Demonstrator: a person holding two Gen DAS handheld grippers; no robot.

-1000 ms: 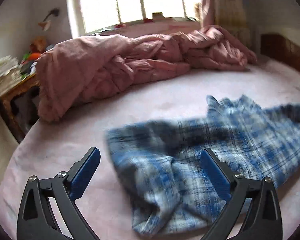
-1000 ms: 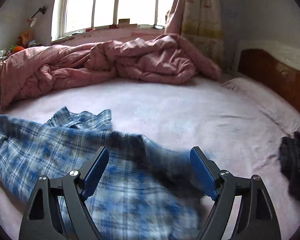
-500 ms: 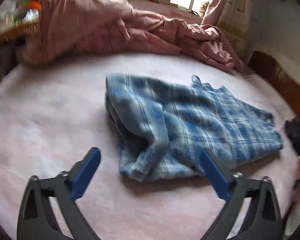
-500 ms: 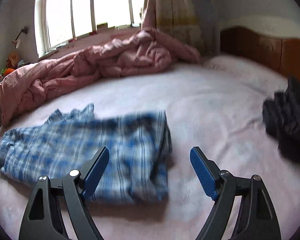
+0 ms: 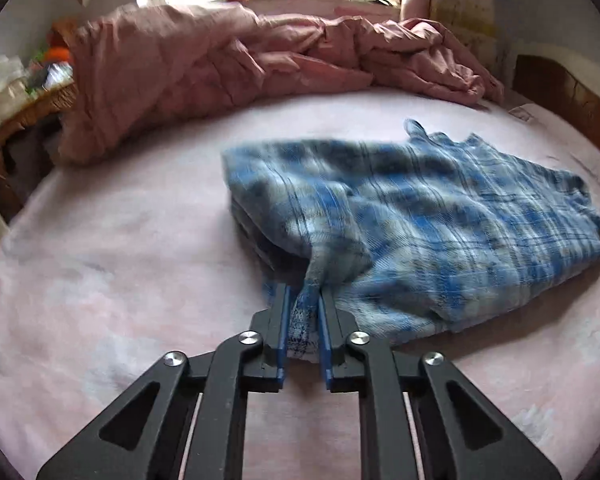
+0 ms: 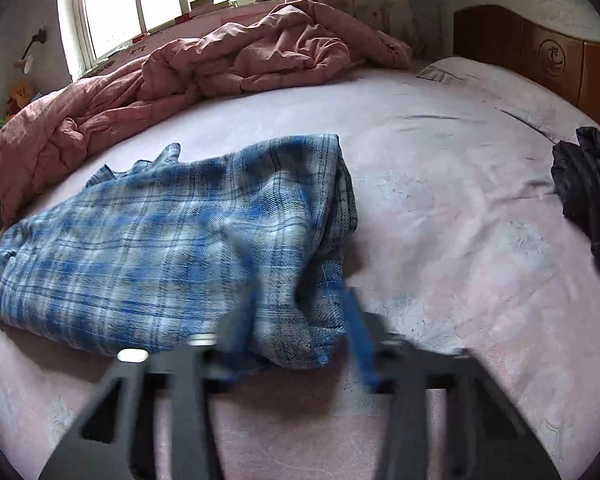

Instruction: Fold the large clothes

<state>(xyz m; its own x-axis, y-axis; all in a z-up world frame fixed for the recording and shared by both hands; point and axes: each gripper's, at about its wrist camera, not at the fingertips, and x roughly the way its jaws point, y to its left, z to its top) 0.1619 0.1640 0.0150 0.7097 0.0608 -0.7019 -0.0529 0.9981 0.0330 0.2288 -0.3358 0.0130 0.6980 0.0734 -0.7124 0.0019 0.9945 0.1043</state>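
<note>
A blue plaid garment [image 5: 440,232], folded over on itself, lies on the pink bed sheet [image 5: 120,280]. My left gripper [image 5: 304,300] is at its near left corner. The jaws are closing and their blue pads pinch a fold of the cloth. In the right wrist view the same garment [image 6: 160,248] spreads to the left. My right gripper [image 6: 302,304], blurred, is at the near right corner. Its jaws are closing too, and a thick wad of the plaid cloth fills the gap between them.
A crumpled pink quilt [image 5: 200,60] is heaped along the far side under the window. A dark garment [image 6: 588,184] lies at the right near the wooden headboard [image 6: 540,52]. A cluttered wicker side table [image 5: 16,120] stands off the bed's left edge.
Both grippers came down to the near edge of the plaid garment and went from wide open to closed on its two near corners.
</note>
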